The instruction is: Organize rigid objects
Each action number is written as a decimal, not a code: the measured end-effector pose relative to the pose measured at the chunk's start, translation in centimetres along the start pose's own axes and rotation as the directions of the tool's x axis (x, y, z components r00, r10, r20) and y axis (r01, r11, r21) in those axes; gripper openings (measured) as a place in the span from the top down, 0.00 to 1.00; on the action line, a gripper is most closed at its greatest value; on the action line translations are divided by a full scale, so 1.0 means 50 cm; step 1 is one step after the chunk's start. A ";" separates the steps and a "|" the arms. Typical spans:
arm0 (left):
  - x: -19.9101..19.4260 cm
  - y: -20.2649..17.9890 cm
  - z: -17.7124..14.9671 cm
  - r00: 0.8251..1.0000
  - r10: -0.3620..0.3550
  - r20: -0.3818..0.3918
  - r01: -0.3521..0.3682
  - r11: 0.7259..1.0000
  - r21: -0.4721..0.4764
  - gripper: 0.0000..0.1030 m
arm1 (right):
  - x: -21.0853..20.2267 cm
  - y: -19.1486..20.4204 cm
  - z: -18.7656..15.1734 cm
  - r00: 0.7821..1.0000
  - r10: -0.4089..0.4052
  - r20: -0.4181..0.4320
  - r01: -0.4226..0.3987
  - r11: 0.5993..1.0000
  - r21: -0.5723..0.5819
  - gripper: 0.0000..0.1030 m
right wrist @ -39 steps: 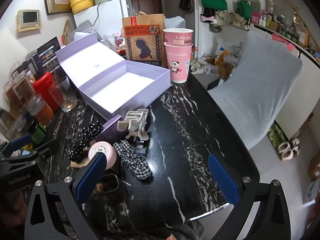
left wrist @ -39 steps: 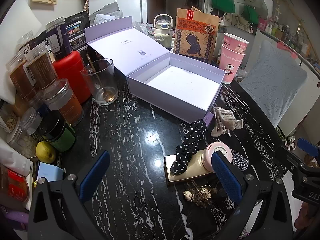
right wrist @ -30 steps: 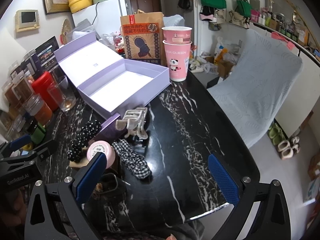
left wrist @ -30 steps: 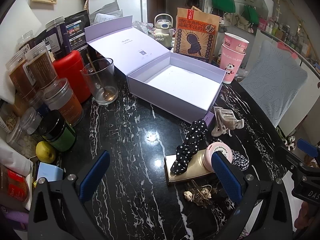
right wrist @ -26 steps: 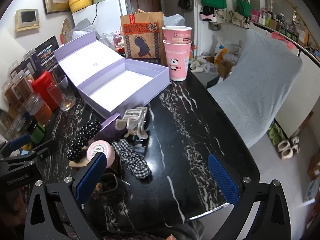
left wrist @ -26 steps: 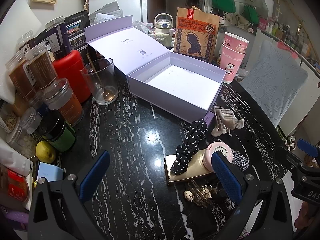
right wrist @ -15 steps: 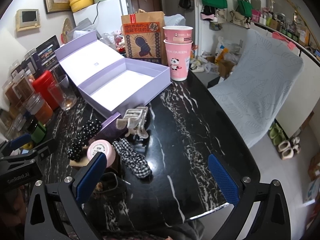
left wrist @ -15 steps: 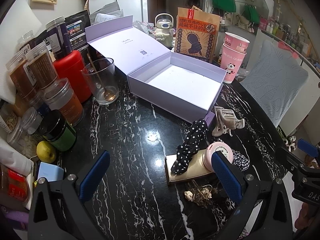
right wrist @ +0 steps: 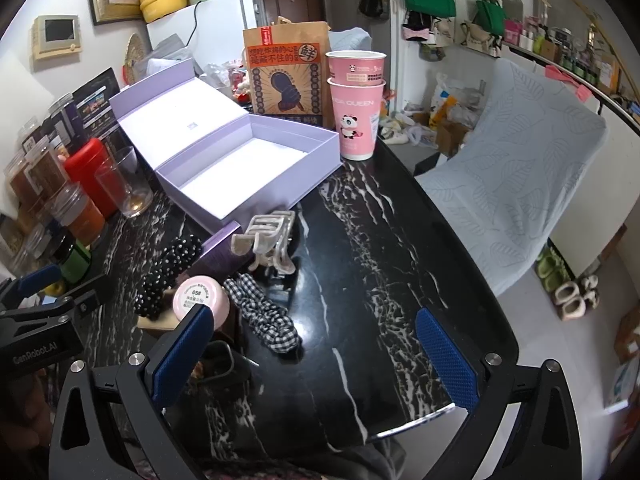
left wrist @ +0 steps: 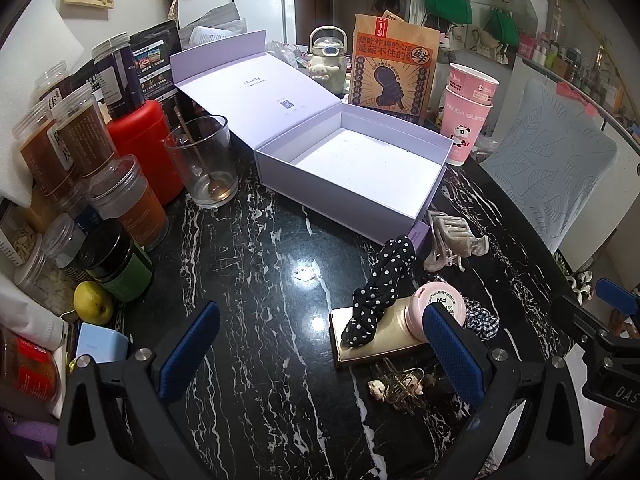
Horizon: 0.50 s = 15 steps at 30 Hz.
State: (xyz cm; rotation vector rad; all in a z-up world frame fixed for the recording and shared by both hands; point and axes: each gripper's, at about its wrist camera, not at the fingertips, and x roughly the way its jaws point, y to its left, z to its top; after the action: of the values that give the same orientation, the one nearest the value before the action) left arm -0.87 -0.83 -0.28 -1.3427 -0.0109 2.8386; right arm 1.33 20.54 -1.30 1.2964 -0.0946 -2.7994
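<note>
Black marble table [left wrist: 256, 320]. Far left: cluster of jars, a red canister [left wrist: 146, 148] and a glass with a spoon [left wrist: 202, 162], well apart from both grippers. Left gripper [left wrist: 320, 344] hovers above the table with jaws spread wide, holding nothing; bare tabletop lies between its fingers. Ahead of it, the open lavender box [left wrist: 356, 172] stands empty, lid [left wrist: 256, 88] folded back. Near its right finger: gold flat case [left wrist: 384, 340] with polka-dot scrunchie [left wrist: 384, 280] draped over it, pink round compact [left wrist: 440, 304] touching the case, beige claw clip [left wrist: 452, 240] just beside the box corner. Right gripper [right wrist: 312, 352] likewise released, empty; the compact [right wrist: 200, 298] sits just beyond its left fingertip, checked scrunchie [right wrist: 264, 316] between the fingers. Pink cups [right wrist: 356, 104] stand behind.
</note>
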 end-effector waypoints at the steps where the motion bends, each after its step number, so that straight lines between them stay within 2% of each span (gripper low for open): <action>1: 0.000 0.000 0.000 1.000 0.000 0.000 0.000 1.000 0.000 0.00 | 0.000 0.000 0.000 1.000 0.000 0.000 0.000 1.000 0.000 0.00; 15: -0.001 0.000 -0.001 1.000 0.000 -0.001 0.000 1.000 0.001 0.00 | -0.003 -0.001 -0.009 1.000 0.010 0.002 -0.010 1.000 0.001 0.00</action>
State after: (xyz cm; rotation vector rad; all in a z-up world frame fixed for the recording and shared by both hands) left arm -0.81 -0.81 -0.27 -1.3433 -0.0091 2.8376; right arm 1.79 20.61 -1.49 1.2904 -0.1019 -2.7926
